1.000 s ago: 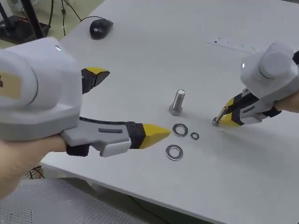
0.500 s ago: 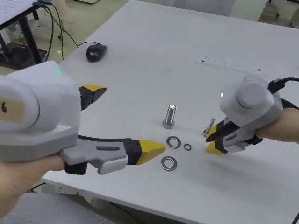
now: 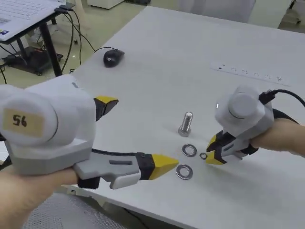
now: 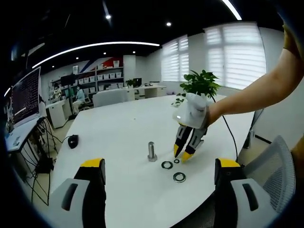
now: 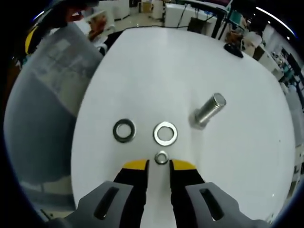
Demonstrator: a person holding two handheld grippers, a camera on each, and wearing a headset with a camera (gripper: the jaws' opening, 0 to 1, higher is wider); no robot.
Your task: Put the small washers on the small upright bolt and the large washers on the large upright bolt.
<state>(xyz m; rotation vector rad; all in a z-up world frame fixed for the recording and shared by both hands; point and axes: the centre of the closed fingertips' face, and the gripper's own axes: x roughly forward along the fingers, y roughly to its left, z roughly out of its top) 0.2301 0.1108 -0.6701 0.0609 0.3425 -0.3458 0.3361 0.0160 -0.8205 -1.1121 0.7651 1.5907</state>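
The large bolt [image 3: 187,123] stands upright on the white table [image 3: 157,57]. In front of it lie two large washers [image 3: 189,150] [image 3: 184,171] and one small washer [image 3: 203,156]. My right gripper [image 3: 211,151] is low over the table with its jaws a little apart, the tips just to the right of the small washer. In the right gripper view the small washer [image 5: 162,157] lies just ahead of the gap between the tips of the right gripper [image 5: 159,166]. My left gripper [image 3: 138,132] hovers wide open and holds nothing, to the left of the washers.
A computer mouse [image 3: 113,57] lies at the far left of the table and a white power strip [image 3: 250,74] at the back right. The table's near edge runs just below the washers. A desk with cables [image 3: 43,28] stands on the floor to the left.
My right gripper has moved left and down, from beside the small bolt to the small washer. The small bolt is now hidden behind it. The left gripper has stayed open.
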